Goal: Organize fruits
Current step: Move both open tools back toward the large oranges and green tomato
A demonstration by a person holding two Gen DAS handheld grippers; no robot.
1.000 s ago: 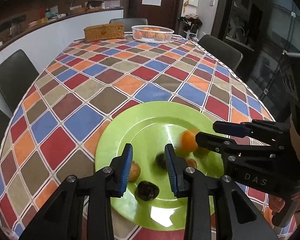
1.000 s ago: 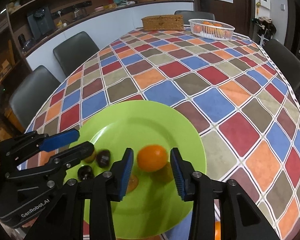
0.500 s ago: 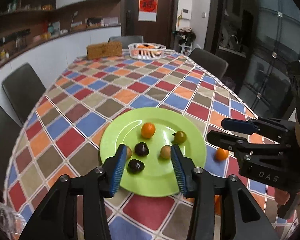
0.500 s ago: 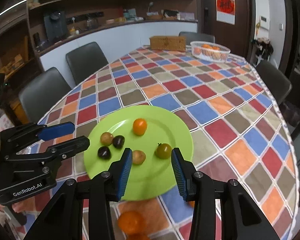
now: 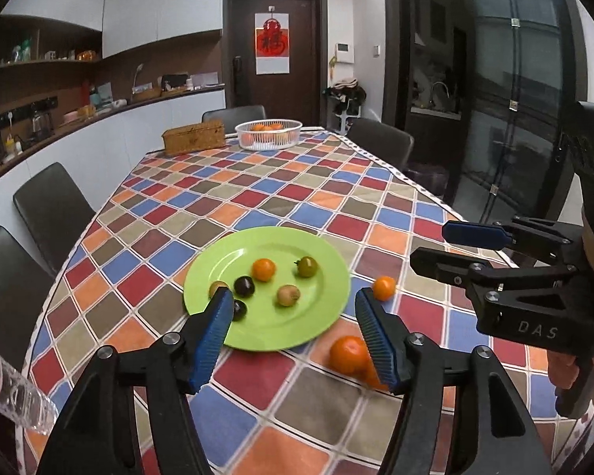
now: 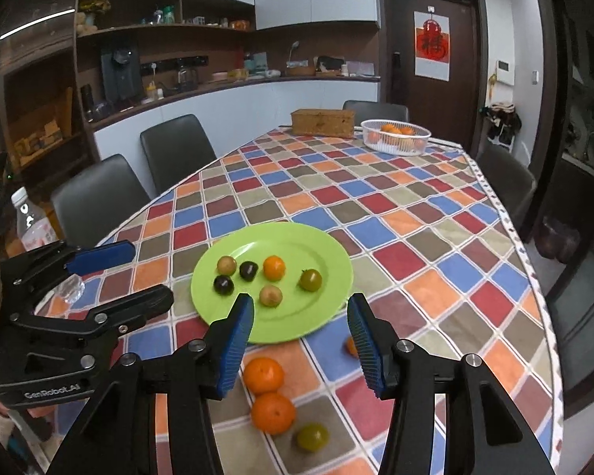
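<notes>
Both black two-finger tools with blue ribbed pads are held up over the near end of the checked, many-coloured tablecloth (image 5: pixel 281 182), tipped downward toward the round lime-green plate (image 5: pixel 328 277). The left gripper (image 5: pixel 293 330) has its jaws apart, having just been opening, and nothing sits between the pads; the plate and cloth show through the gap. The right gripper (image 6: pixel 300 330) is the same: jaws spread, just widened, nothing gripped. From the left camera the right tool reaches in from the right edge, with a bit of the person's hand (image 5: pixel 562 372) wrapped round its handle, though that corner is too dim to make out the fingers well.

On the plate lie six small fruits: a small orange one (image 6: pixel 274 267), a green tomato-like one with a stalk (image 6: pixel 310 280), two tan-brown ones (image 6: pixel 271 295) and two dark, nearly black ones (image 6: pixel 223 285). Off the plate, on the cloth nearer the person, rest two larger oranges (image 6: pixel 263 374) touching each other, a loose greenish fruit (image 6: pixel 312 437) just beside them, and one small orange fruit (image 5: pixel 383 288) near the plate's right rim.

At the far end stand a white wire basket of oranges (image 6: pixel 396 136) and a woven wicker box (image 6: pixel 322 122). A clear plastic bottle (image 6: pixel 33 229) sits at the left edge.
</notes>
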